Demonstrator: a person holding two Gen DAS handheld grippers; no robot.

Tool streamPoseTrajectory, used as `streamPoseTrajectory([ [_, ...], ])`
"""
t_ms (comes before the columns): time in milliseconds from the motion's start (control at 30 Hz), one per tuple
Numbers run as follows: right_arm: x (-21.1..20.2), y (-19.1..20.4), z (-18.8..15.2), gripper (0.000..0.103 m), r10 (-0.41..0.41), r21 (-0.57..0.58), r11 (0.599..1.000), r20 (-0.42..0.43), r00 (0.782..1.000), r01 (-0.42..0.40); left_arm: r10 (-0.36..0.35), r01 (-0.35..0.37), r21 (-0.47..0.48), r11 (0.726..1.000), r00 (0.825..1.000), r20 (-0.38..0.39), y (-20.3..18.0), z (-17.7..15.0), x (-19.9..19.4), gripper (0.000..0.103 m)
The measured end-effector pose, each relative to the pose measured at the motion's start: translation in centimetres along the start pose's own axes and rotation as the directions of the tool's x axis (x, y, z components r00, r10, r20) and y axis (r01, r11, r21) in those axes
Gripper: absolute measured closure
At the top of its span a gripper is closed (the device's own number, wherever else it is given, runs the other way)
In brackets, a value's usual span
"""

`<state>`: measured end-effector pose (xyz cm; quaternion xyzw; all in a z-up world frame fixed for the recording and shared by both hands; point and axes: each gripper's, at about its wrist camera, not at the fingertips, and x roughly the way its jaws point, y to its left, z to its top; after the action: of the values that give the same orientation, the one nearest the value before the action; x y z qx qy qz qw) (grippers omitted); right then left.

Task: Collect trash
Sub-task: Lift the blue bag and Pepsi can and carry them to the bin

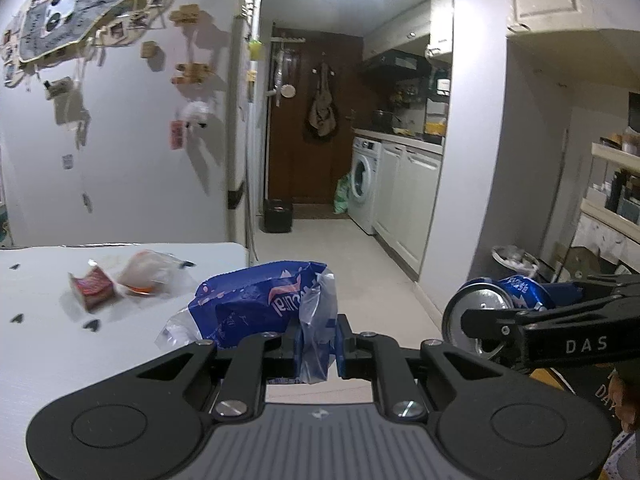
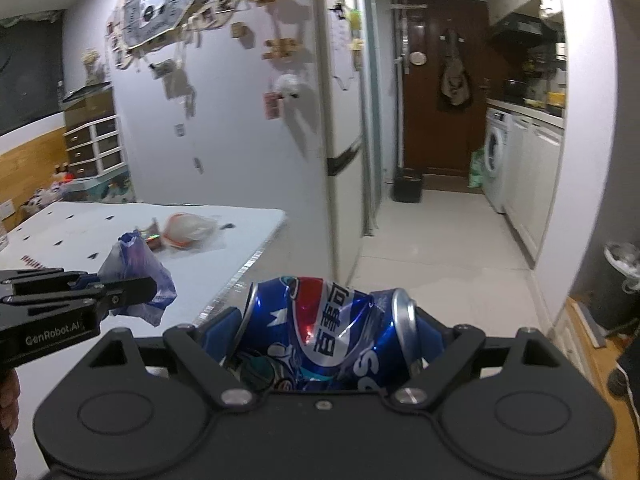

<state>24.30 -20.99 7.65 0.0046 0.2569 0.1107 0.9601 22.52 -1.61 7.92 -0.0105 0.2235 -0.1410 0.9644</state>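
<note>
My left gripper [image 1: 316, 344] is shut on a crumpled blue plastic wrapper [image 1: 256, 300], held over the corner of the white table [image 1: 40, 340]. To its right is my right gripper [image 2: 326, 332], its jaws wide and shut on a crushed blue soda can [image 2: 320, 312] that lies sideways between the pads. The right wrist view shows the left gripper [image 2: 132, 288] with the wrapper [image 2: 136, 256] at lower left. Farther back on the table lie a small red packet [image 1: 92, 290] and a clear plastic bag with orange inside [image 1: 148, 274].
A fridge [image 1: 120, 140] covered in magnets stands behind the table. A lined waste bin [image 1: 514, 258] sits on the floor at right, beside shelves [image 1: 612, 208]. Down the tiled corridor are a black bin [image 1: 278, 216], a washing machine [image 1: 364, 184] and a brown door [image 1: 304, 140].
</note>
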Motion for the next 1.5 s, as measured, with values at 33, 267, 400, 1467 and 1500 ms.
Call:
streamPoseTrajectory([
  [33, -0.3, -0.7, -0.3, 0.013, -0.012, 0.006, 1.000, 0.002, 1.000, 0.012, -0.004, 0.004, 0.001, 1.000, 1.000, -0.004, -0.5, -0.1, 0.2, 0.087],
  [267, -1.5, -4.8, -2.1, 0.013, -0.076, 0.045, 0.996, 0.000, 0.997, 0.076, -0.051, 0.051, 0.008, 0.999, 0.997, -0.051, -4.2, -0.6, 3.0, 0.087],
  [400, -1.5, -7.0, -3.2, 0.013, -0.111, 0.069, 0.991, -0.009, 0.994, 0.112, -0.081, 0.082, 0.005, 0.997, 0.993, -0.088, -6.1, -1.4, 5.0, 0.087],
  [1467, 16.3, -12.4, -17.0, 0.017, -0.076, 0.248, 0.955, -0.325, 0.943, 0.163, -0.121, 0.056, -0.151, 0.987, 0.876, -0.468, -5.3, -15.1, 24.5, 0.087],
  [1500, 17.0, -12.5, -17.6, 0.017, -0.066, 0.256, 0.953, -0.345, 0.936, 0.161, -0.128, 0.053, -0.165, 0.985, 0.866, -0.484, -5.1, -15.7, 25.1, 0.087],
])
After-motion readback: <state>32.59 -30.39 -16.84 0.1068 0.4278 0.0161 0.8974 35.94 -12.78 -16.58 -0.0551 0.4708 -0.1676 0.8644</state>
